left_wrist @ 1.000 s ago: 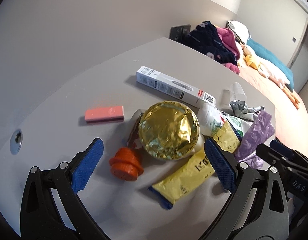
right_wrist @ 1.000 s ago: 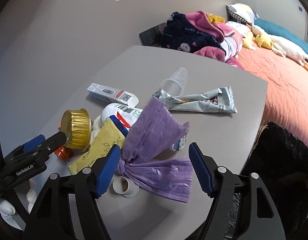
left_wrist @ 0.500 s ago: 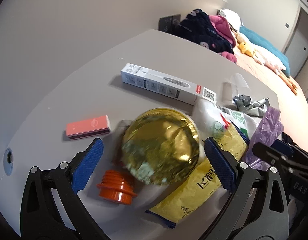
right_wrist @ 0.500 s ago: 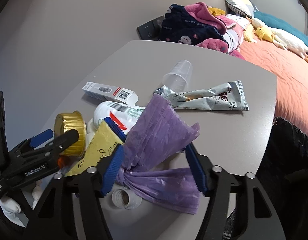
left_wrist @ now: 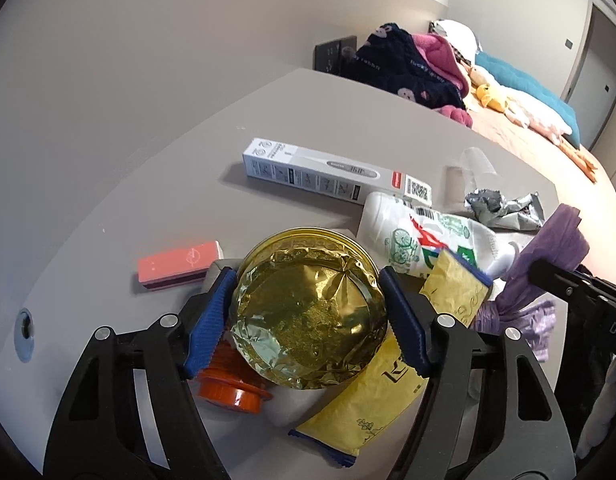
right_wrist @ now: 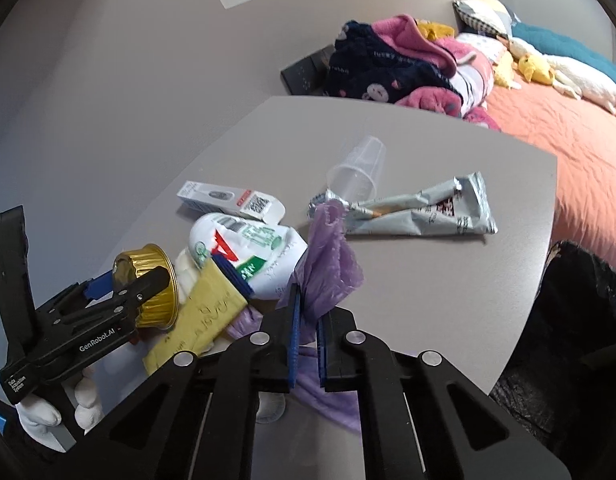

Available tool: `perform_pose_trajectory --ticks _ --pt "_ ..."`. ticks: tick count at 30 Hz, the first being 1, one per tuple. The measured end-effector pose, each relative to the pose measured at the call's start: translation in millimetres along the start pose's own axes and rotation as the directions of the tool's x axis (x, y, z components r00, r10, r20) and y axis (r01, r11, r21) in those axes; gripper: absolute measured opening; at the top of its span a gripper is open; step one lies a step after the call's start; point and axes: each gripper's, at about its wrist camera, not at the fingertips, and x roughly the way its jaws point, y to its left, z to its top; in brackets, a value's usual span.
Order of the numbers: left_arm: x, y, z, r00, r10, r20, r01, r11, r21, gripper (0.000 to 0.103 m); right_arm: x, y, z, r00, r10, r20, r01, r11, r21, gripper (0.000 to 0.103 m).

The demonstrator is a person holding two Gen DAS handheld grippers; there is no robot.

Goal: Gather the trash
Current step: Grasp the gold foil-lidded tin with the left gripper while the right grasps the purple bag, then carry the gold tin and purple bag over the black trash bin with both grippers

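Trash lies on a grey table [left_wrist: 155,184]. My left gripper [left_wrist: 308,316] is shut on a gold foil cup [left_wrist: 308,308], its blue pads on both sides of the rim; the cup also shows in the right wrist view [right_wrist: 149,284]. My right gripper [right_wrist: 308,336] is shut on a crumpled purple plastic bag [right_wrist: 328,268], which also shows in the left wrist view [left_wrist: 548,256]. A yellow packet [left_wrist: 372,392], an orange cap [left_wrist: 227,388] and a white pouch [left_wrist: 420,236] lie close around the cup.
A white box [left_wrist: 332,176], a pink eraser [left_wrist: 179,266], a clear cup [right_wrist: 360,168] and a silver wrapper [right_wrist: 424,212] lie on the table. A black bin bag [right_wrist: 580,320] hangs at the table's right edge. A bed with clothes [right_wrist: 408,68] is behind.
Both grippers were open and have closed: the left one moved forward and shut on the gold foil cup, the right one shut on the purple bag.
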Motion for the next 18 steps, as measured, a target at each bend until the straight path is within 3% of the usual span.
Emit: perform_pose_trajectory --ticks 18 --pt "-76 -9 9 0.989 0.000 0.150 0.006 0.999 -0.035 0.069 -73 10 16 0.985 0.069 0.161 -0.065 0.997 -0.033 0.004"
